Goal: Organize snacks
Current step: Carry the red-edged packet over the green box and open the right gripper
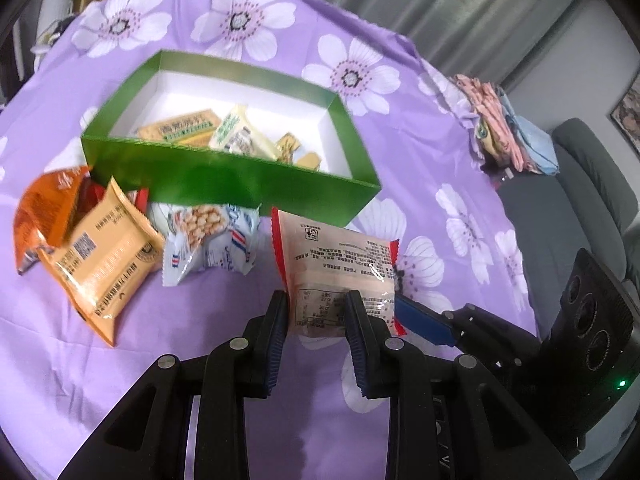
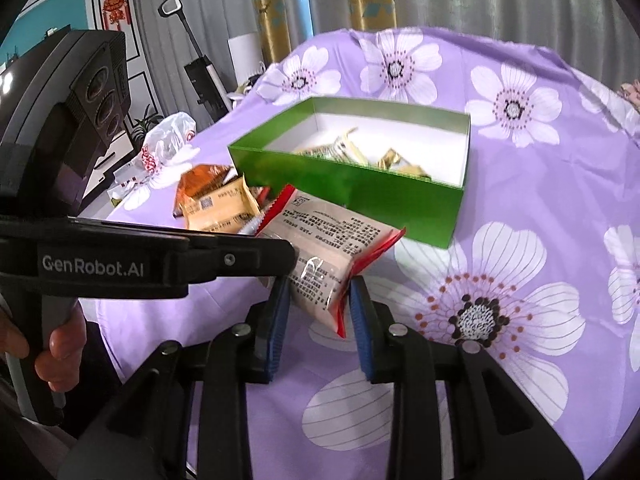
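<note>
Grey curtains [image 1: 460,4] hung behind my purple flowered table [image 1: 400,128]. Both tools, left [image 1: 316,304] and right [image 2: 320,292], clamped one pale, red-edged snack packet [image 1: 340,264].

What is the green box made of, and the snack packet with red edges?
Open green box: likely glossy card; stiff straight walls, shiny outside, plain white inside. Pale snack packet with red crimped edges: thin shiny plastic film, it seems; it wrinkles and glints.

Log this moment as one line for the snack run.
left hand-held gripper: shut on pale red-edged plastic snack packet | right hand-held gripper: shut on same packet | green cardboard box: partly filled, behind
</note>
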A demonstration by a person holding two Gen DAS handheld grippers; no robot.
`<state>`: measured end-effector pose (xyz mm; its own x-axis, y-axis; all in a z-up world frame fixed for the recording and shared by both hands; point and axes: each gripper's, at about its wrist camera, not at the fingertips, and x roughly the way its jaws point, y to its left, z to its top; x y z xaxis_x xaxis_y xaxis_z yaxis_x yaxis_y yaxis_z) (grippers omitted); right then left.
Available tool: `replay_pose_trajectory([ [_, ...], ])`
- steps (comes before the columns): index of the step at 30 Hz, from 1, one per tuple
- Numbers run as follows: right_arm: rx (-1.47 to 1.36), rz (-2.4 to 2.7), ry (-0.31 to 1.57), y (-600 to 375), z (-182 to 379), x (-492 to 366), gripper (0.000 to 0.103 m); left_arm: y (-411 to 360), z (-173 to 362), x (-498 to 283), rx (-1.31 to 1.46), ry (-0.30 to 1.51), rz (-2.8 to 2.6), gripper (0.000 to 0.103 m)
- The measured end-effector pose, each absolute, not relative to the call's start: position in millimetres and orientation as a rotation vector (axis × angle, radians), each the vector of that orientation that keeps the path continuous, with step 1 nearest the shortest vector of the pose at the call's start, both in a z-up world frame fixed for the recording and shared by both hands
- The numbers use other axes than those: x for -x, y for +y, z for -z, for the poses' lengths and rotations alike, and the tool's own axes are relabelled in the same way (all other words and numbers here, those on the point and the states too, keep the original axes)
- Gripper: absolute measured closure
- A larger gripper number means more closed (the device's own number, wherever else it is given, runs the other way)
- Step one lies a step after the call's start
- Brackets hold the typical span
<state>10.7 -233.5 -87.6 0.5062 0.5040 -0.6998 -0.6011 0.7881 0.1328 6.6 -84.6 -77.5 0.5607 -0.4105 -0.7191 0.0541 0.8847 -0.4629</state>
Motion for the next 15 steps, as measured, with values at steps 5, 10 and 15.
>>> replay_pose_trajectory([
  [5, 0.131, -0.668, 0.761, -232.8, 75.2, -7.9, 0.073, -84.7, 64.1, -5.3, 0.395, 0.908, 0.284, 0.074],
  [10, 0.131, -0.670, 0.722, -231.1, 63.0, -5.8, 0.073, -82.5, 51.1, -6.1, 0.374, 0.873, 0.291, 0.074],
  [15, 0.137, -0.676, 0.690, -225.3, 53.7, -8.8, 0.073, -75.5, 43.5, -7.0, 0.370, 0.853, 0.285, 0.074],
])
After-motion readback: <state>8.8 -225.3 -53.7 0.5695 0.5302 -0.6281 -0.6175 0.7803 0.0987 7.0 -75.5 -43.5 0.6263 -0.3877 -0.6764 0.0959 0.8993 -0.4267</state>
